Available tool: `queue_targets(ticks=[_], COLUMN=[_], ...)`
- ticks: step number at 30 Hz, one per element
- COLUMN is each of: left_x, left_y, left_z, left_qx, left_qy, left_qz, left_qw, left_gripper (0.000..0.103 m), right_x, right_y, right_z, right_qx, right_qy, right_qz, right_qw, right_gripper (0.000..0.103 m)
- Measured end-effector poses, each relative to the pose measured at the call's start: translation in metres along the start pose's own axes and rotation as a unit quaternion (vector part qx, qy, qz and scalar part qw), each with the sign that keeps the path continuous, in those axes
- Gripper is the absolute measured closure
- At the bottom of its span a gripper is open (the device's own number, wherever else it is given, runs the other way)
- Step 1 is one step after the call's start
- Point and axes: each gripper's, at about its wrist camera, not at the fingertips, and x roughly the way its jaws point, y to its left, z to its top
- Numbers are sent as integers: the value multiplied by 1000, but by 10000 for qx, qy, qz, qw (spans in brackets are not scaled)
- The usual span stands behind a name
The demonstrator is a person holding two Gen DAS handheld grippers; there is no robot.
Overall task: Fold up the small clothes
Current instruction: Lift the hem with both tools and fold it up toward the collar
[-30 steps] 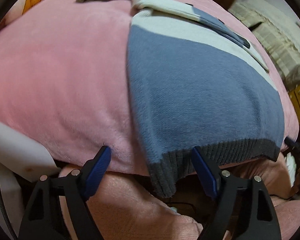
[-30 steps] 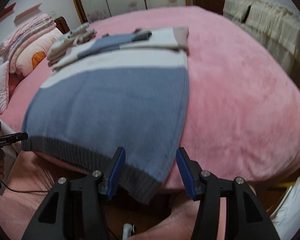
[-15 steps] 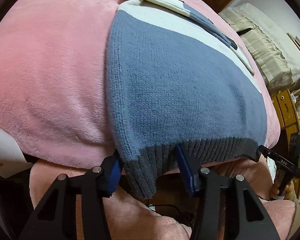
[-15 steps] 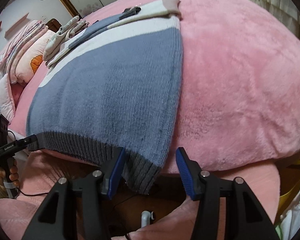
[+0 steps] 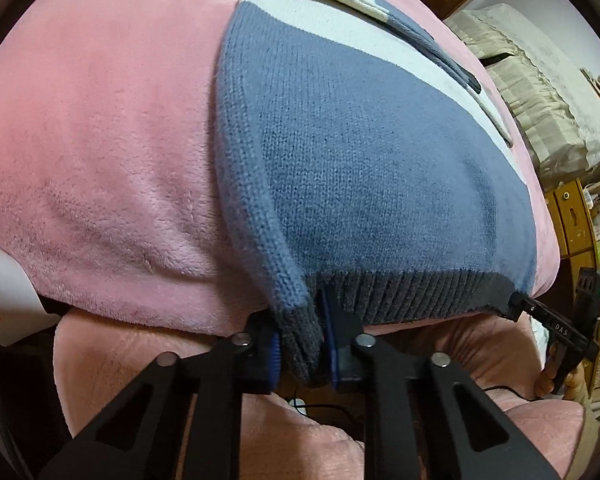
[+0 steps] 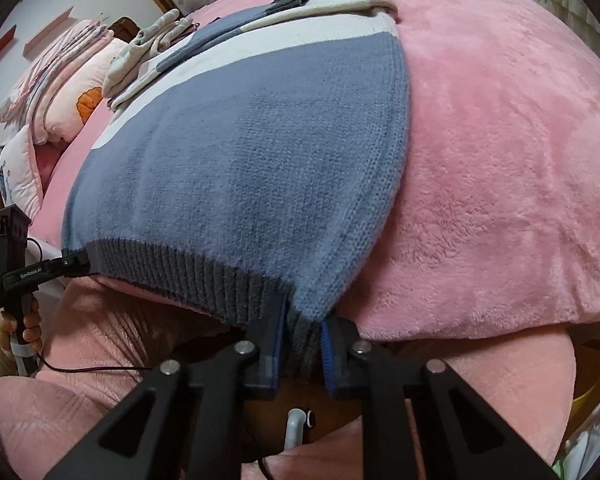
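Both grippers have just closed: the left gripper and right gripper each grasp a hem corner of the sweater on the bed, probably ready to fold upward.

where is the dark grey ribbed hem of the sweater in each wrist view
Left wrist: the ribbed hem runs lower centre to right, its left corner pinched by the left gripper.
Right wrist: it runs lower left to centre, its right corner pinched by the right gripper.
Shared landmark: the pink blanket.
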Motion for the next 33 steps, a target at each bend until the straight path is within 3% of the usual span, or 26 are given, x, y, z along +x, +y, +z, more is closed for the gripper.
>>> queue_targets(ticks=[9,14,19,23,26,33], left_x=[-12,-27,-51,-82,-105,-137], left_y=[7,4,-11,-29,-39,-61], left_z=[1,4,18,43,66,143], left_qx=[-327,-448,-536,-434,-328,-316], left_qy=[26,-178,-647,-1156,-1517,-2238], left_qz=[-315,-875,-1599,-1913,-1922,-1533], left_qw=[9990,9950,9836,9737,9690,9620], left_gripper=[94,94,94,94,94,94], right_x=[-33,-54,-79,-99,-113,-133], right_y=[10,13,12,15,19,5], right_z=[5,19,49,76,96,158], right_qx=[-205,-126,81,104,9,320], right_qy=[-340,-623,-1075,-1445,-1722,-2243], right_qz=[272,718,1166,1285,1219,1225], right_qw=[9988,9954,9873,9811,9775,9663], right_gripper=[92,92,93,93,93,93])
